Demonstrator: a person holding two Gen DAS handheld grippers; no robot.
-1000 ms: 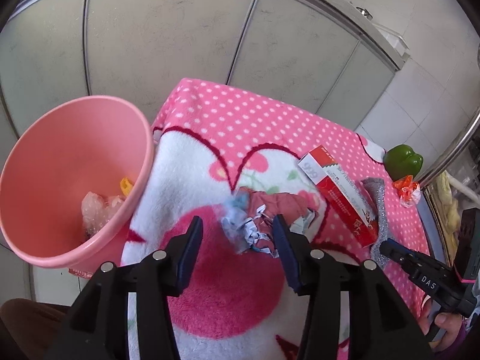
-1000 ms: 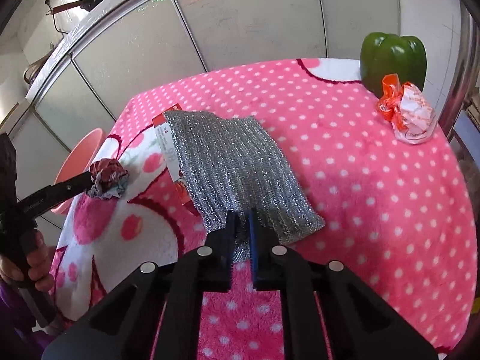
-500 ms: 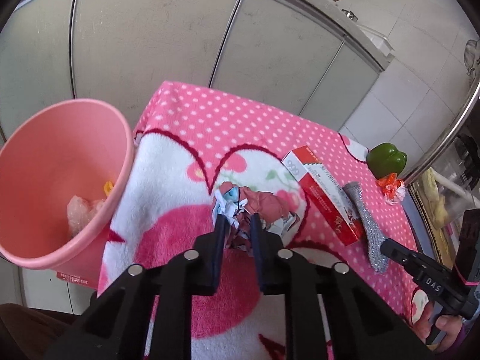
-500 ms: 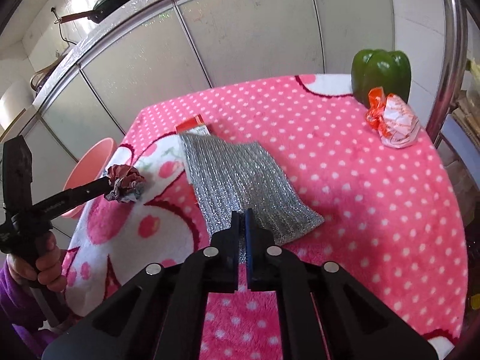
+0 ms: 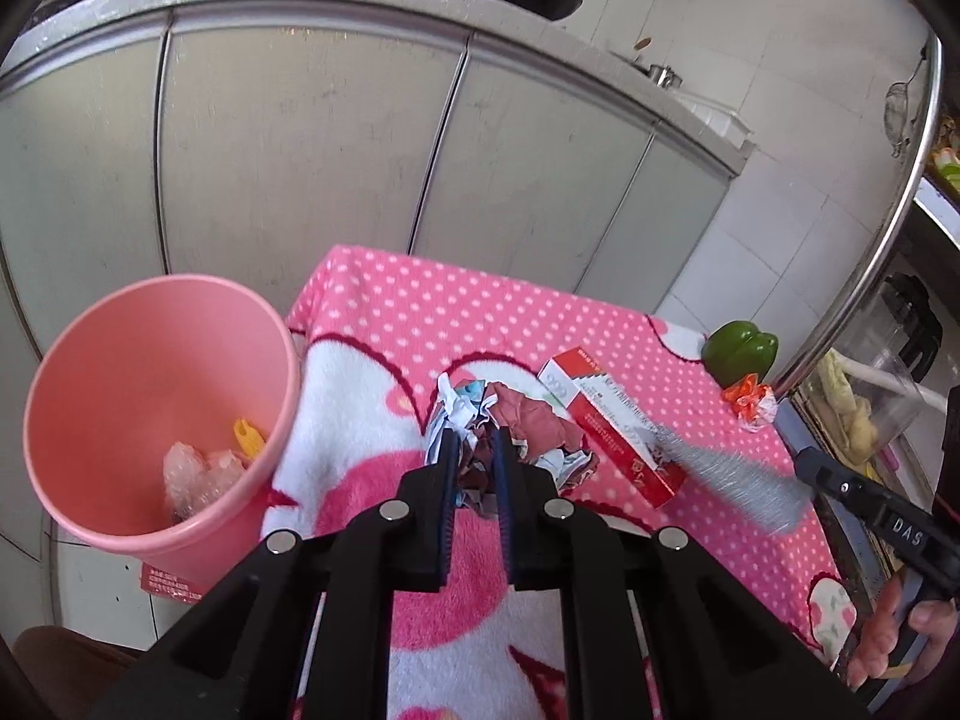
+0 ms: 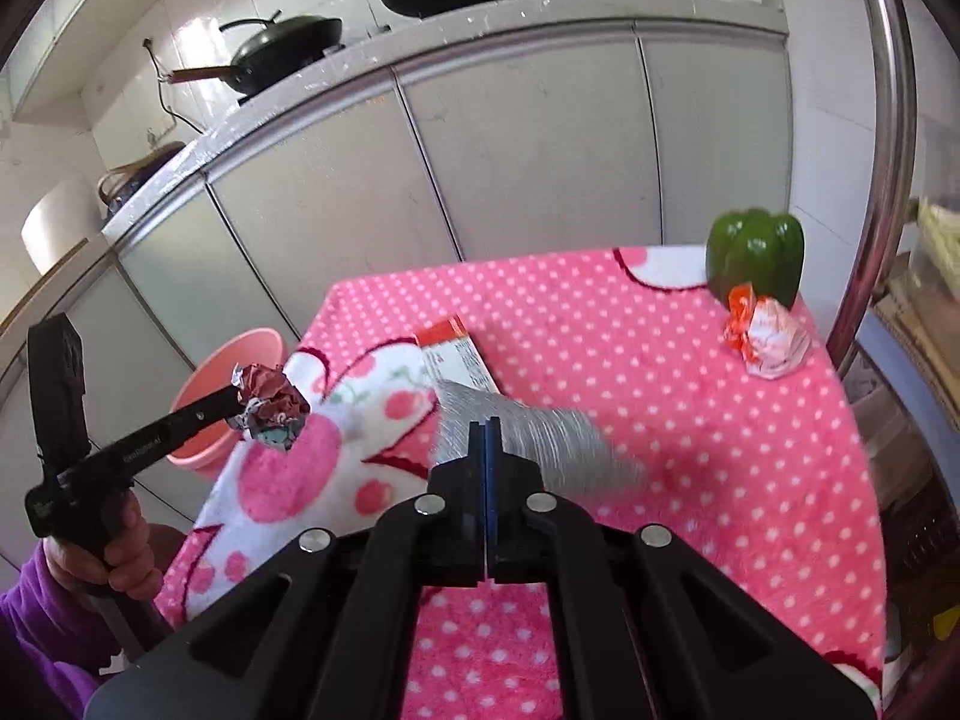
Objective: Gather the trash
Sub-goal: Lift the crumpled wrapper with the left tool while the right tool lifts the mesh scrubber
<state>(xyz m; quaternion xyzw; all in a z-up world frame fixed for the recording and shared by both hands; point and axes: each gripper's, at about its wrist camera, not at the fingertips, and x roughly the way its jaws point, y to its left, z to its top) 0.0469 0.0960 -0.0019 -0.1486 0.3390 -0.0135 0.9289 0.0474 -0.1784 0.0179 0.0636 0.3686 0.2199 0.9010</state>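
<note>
A crumpled red and white wrapper hangs above the pink blanket, pinched in my left gripper, whose jaws are still closing on it. The right wrist view shows the same wrapper held in the air near the pink bin. My right gripper is shut on the near edge of a silver mesh cloth, which is lifted and blurred. In the left wrist view the cloth trails from the right gripper. The pink bin stands left of the table with bubble wrap inside.
A red and white box lies on the pink dotted blanket. At the far right corner stand a green pepper and an orange and white wrapper. Grey cabinets with pans on top are behind; a steel pole rises at right.
My left gripper shut on the crumpled wrapper and lifted it off the blanket. My right gripper rose, pulling the silver cloth up off the box and table.
</note>
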